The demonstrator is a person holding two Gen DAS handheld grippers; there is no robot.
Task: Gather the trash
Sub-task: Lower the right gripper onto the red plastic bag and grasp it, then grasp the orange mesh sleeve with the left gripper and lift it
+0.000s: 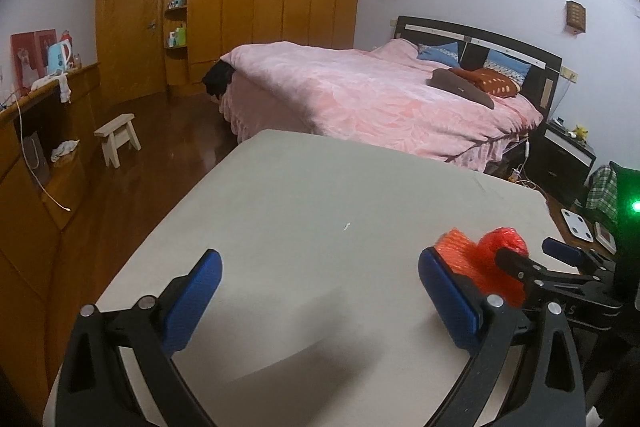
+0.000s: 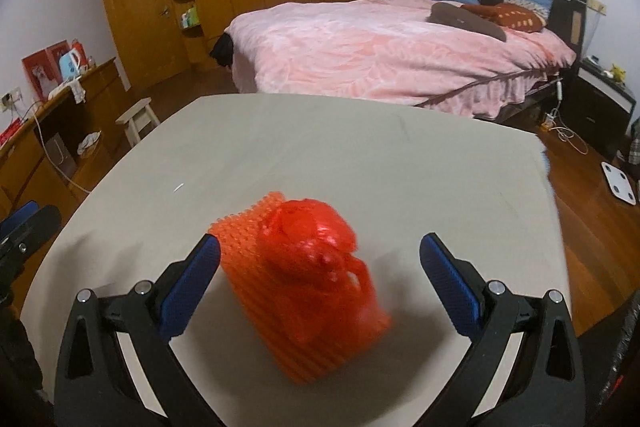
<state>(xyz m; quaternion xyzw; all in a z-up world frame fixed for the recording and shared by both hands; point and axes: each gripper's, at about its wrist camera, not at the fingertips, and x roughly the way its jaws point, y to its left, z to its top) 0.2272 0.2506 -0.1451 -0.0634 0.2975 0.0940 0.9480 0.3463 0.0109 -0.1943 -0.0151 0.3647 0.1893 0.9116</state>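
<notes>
Both jaws are spread wide, nothing gripped by the left gripper (image 1: 320, 303) or right gripper (image 2: 320, 283). An orange foam net with red plastic bag (image 2: 308, 279) (slightly blurred) is seen on the table (image 2: 400, 163) between the right fingers.

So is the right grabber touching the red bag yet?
Cannot tell. In the right wrist view the right gripper is open around the red bag; the right finger is clearly apart, but the left finger sits against the orange mesh edge with no clear gap.
</notes>
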